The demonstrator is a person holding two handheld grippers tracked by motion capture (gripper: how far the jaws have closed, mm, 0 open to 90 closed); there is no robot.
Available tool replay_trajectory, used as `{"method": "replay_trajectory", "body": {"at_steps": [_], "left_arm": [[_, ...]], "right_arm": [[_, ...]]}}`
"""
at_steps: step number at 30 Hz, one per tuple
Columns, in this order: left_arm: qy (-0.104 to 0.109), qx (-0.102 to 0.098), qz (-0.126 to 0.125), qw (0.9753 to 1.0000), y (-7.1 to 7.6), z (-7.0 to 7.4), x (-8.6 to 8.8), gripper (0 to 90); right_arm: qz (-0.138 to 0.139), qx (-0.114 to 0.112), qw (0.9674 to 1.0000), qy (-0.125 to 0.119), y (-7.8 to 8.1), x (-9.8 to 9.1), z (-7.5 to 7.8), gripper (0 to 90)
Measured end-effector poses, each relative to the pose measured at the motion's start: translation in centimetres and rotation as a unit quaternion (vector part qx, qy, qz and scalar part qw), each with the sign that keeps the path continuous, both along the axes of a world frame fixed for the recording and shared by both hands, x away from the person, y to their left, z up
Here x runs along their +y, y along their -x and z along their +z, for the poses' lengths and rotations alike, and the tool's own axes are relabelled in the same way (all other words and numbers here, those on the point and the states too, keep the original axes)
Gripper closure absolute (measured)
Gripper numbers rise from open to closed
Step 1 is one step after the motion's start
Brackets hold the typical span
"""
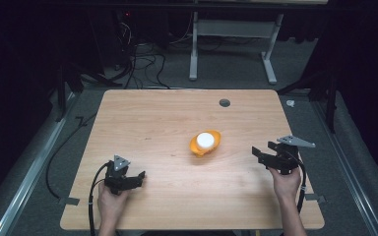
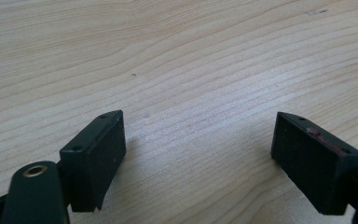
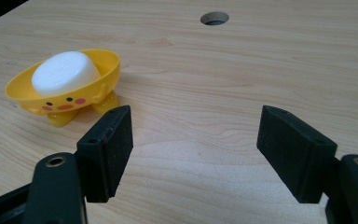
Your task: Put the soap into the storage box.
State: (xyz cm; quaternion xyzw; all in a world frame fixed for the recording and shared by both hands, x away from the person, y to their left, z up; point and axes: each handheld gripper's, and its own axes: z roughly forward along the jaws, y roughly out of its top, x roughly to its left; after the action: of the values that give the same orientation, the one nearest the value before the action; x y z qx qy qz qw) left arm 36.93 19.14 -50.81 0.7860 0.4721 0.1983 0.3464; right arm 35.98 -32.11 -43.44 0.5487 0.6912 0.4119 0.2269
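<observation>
Near the middle of the wooden table [image 1: 152, 123], a little toward its right side, we see a yellow dish [image 1: 205, 143] shaped like a small duck, standing on stubby feet, with a white round block [image 1: 205, 140] lying inside it. In the right gripper view the dish [image 3: 103, 70] shows a painted face with two dark eyes, an orange beak and pink cheeks, and the white block [image 3: 65, 72] sits tilted within its rim. We find the left gripper [image 1: 137, 178] held by the person's left hand [image 1: 110, 197] at the near left part of the table, well apart from the dish; in the left gripper view its jaws stand wide apart with nothing but bare wood grain between them. The right gripper [image 1: 257, 152] is held by the right hand [image 1: 285, 178] at the near right, pointing leftward toward the dish and still separated from it by open tabletop. In its own view the two black jaws are likewise spread wide and hold nothing, the dish lying beyond and to the left of the left jaw, not between them. A round hole [image 1: 224, 103] is cut in the far part of the table, also seen at the top of the right gripper view [image 3: 214, 18]. Beyond the far edge we see a white frame [image 1: 231, 34] and loose cables [image 1: 142, 59] on the grey floor.
</observation>
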Motion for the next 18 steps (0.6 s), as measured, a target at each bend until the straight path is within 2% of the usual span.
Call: {"method": "replay_trajectory", "body": {"at_steps": [18], "left_arm": [[0.000, 0.000, 0.000, 1.0000, 0.0, 0.0, 0.0, 18.4]], "right_arm": [[-0.004, 0.014, 0.9998, -0.012, 0.4, -0.1, -1.5, 27.6]]}}
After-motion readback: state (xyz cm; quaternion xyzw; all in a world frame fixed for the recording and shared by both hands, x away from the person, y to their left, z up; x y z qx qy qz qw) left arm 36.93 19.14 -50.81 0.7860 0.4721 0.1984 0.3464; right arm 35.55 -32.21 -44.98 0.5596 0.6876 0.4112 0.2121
